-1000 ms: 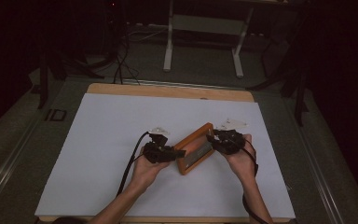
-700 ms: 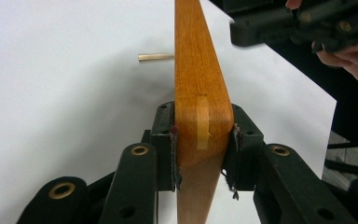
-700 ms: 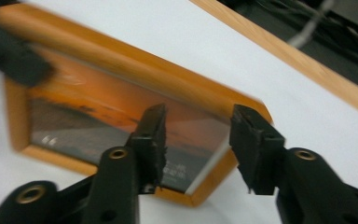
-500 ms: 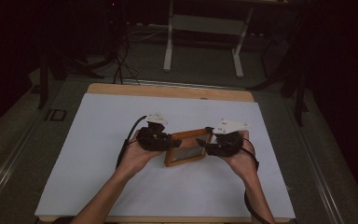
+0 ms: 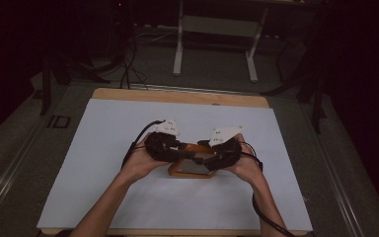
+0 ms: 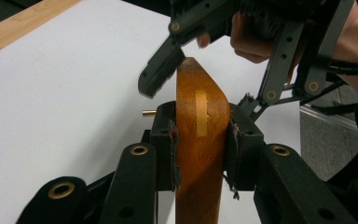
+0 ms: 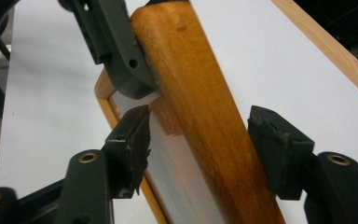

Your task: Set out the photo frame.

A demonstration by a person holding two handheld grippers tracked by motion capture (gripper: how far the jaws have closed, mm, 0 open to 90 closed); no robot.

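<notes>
A wooden picture frame (image 5: 192, 171) with an orange-brown rim is held a little above the white board, between both hands. My left gripper (image 6: 200, 140) is shut on the frame's rim (image 6: 200, 191), both pads pressed flat on the wood. My right gripper (image 7: 205, 135) straddles the opposite side bar (image 7: 191, 84). Its jaws have just been opening, and a gap shows on each side of the bar. In the high view the left gripper (image 5: 177, 150) and right gripper (image 5: 208, 154) nearly meet over the frame. The left gripper view shows a right fingertip (image 6: 161, 70) by the frame's top corner.
The white board (image 5: 103, 148) lies on a wooden table (image 5: 177, 96), whose strip shows along the far edge. Beyond it stand a white stand's legs (image 5: 179, 44) and cables on a dark floor. Each gripper trails a black cable (image 5: 138, 136).
The frame has swung from a diagonal to nearly level across the board and risen slightly. The hands have drawn closer together. The right jaws have spread off the wood.
</notes>
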